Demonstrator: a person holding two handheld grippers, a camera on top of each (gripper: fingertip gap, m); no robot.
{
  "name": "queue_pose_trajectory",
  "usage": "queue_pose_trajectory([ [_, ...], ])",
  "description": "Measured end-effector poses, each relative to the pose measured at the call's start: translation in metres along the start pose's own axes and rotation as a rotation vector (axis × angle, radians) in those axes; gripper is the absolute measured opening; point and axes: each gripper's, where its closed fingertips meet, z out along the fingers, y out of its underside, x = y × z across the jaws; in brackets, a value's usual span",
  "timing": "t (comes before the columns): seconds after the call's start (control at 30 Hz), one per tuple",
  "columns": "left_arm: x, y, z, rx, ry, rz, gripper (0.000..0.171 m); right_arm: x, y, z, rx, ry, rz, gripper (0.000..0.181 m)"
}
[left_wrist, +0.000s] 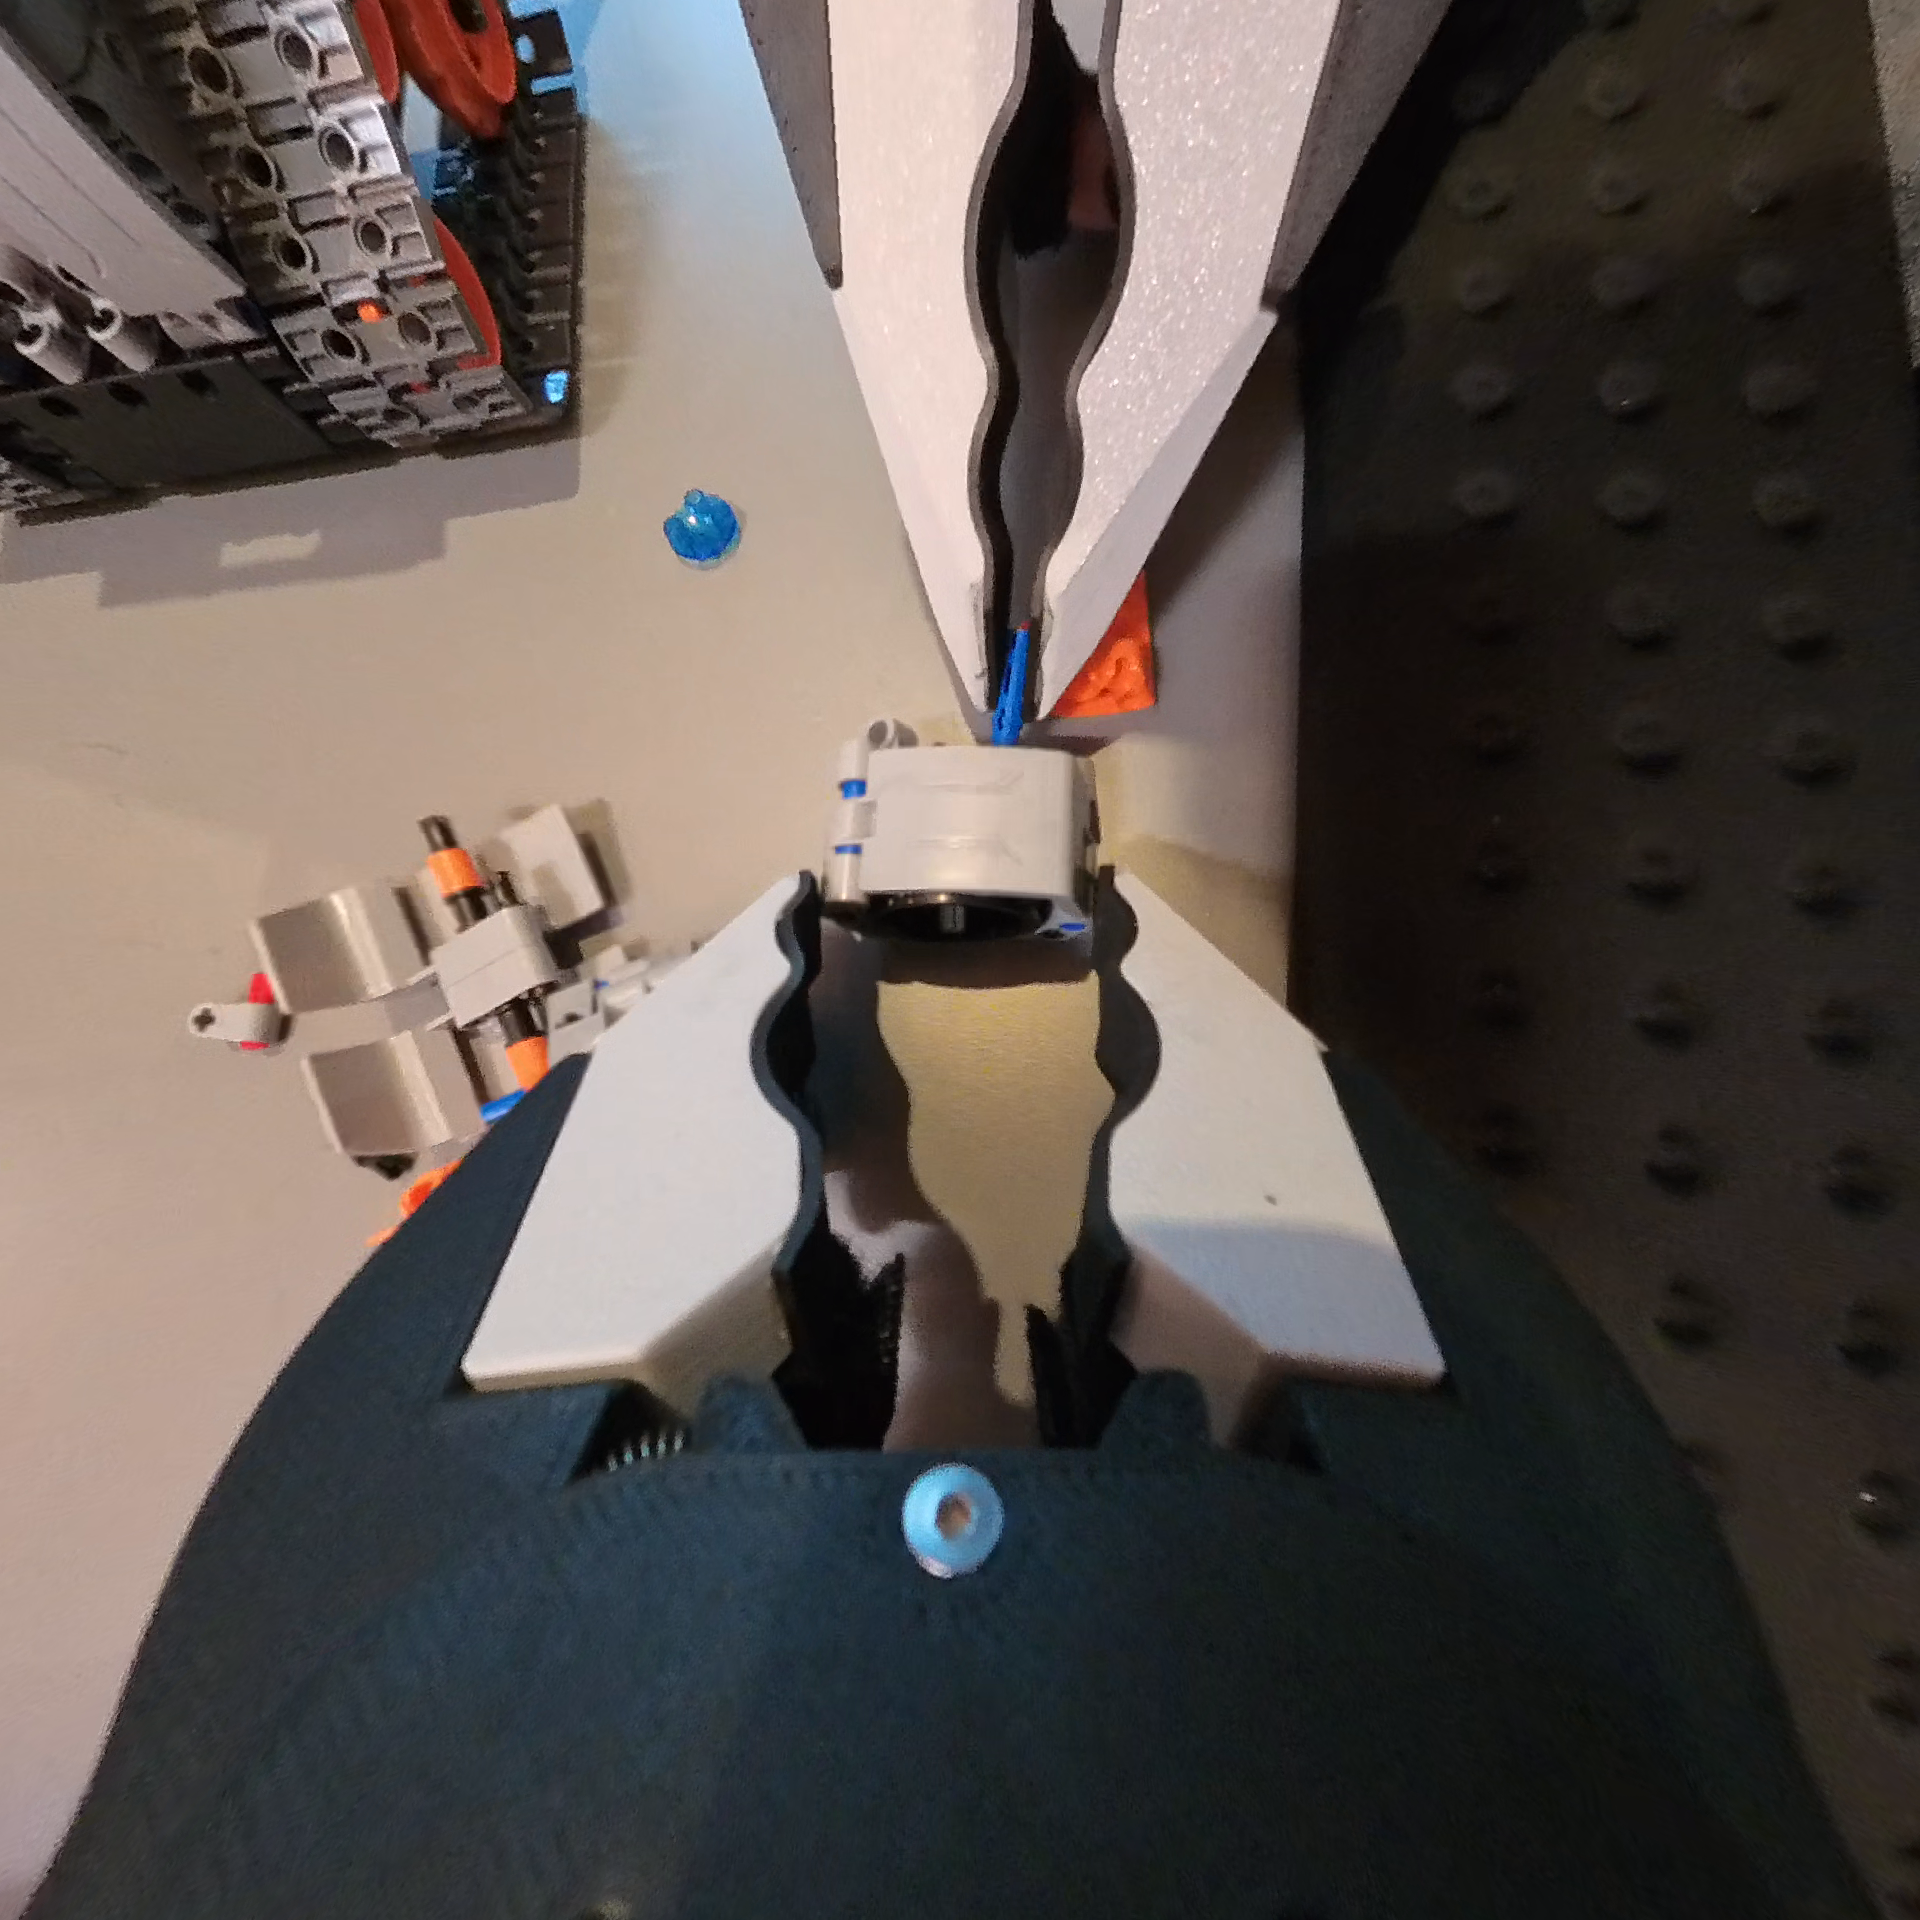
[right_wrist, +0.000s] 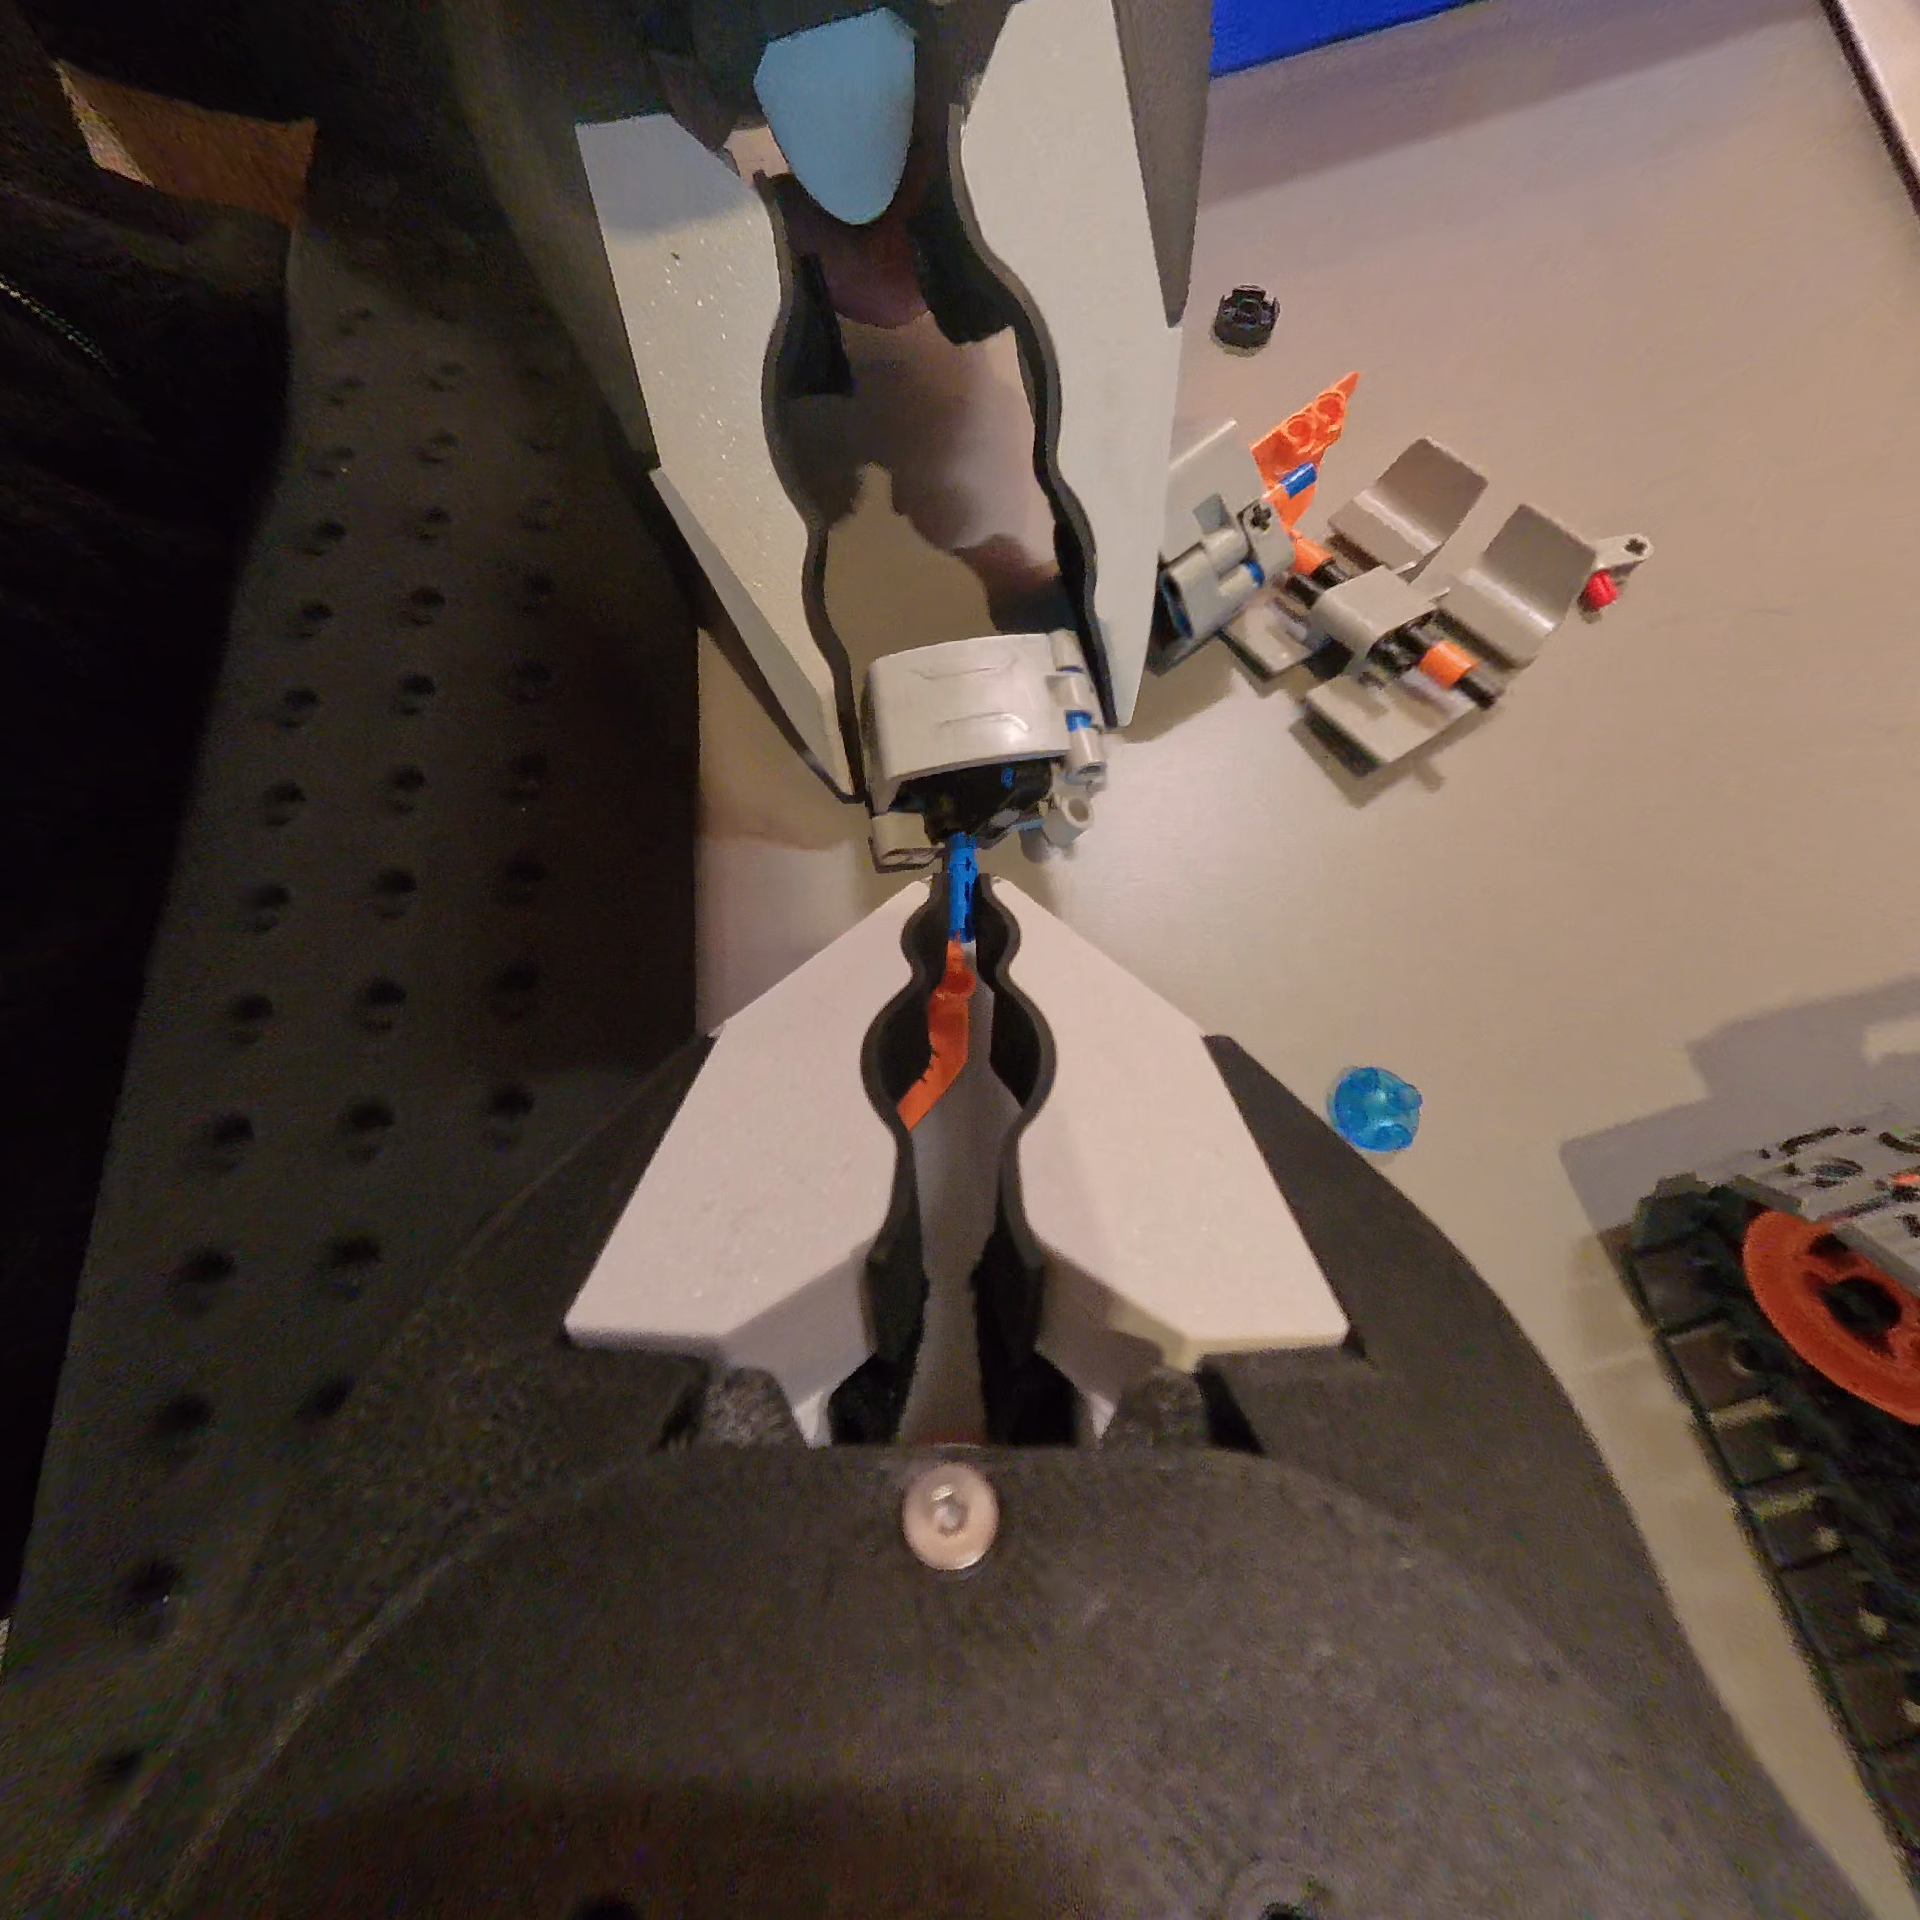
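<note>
Left gripper (left_wrist: 961, 904): its jaws stand apart and clasp the grey housing piece (left_wrist: 956, 831) by its two sides, just above the beige tabletop (left_wrist: 727, 665).
Right gripper (right_wrist: 961, 914): its jaws are pressed nearly together on a thin blue pin (right_wrist: 962, 883), whose far end meets the dark underside of the grey housing piece; an orange wedge part (right_wrist: 940, 1049) sits farther back between the same fingers.
Grey housing piece: held between the two grippers, which face each other tip to tip.
Black studded mat (right_wrist: 395, 831): lies beside both grippers, bordering the tabletop.
Loose grey and orange assembly (right_wrist: 1403, 603): rests on the tabletop, near the left gripper.
Clear blue round stud (right_wrist: 1377, 1107): lies alone on the tabletop, near the right gripper.
Tracked vehicle with orange wheels (right_wrist: 1808, 1309): stands well apart at the edge of the view.
Small black round piece (right_wrist: 1247, 312): lies on the tabletop beyond the left gripper.
</note>
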Motion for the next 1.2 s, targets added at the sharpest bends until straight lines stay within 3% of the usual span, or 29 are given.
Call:
queue_pose_trajectory([
  [0.1, 0.000, 0.001, 0.002, -0.007, -0.001, 0.004, 0.058, -0.001, -0.001, 0.000, 0.004, -0.006, -0.001, 0.002],
  [0.53, -0.001, -0.003, 0.004, 0.001, -0.008, 0.009, 0.052, -0.002, -0.004, 0.000, 0.028, -0.022, 0.006, 0.001],
  [0.87, -0.012, -0.029, -0.013, 0.190, -0.037, -0.068, 0.051, 0.007, -0.019, -0.013, 0.125, 0.025, 0.012, 0.001],
  [1.2, -0.014, -0.046, -0.030, 0.371, 0.061, -0.187, 0.051, 0.006, -0.043, -0.033, 0.295, 0.006, 0.038, 0.001],
])
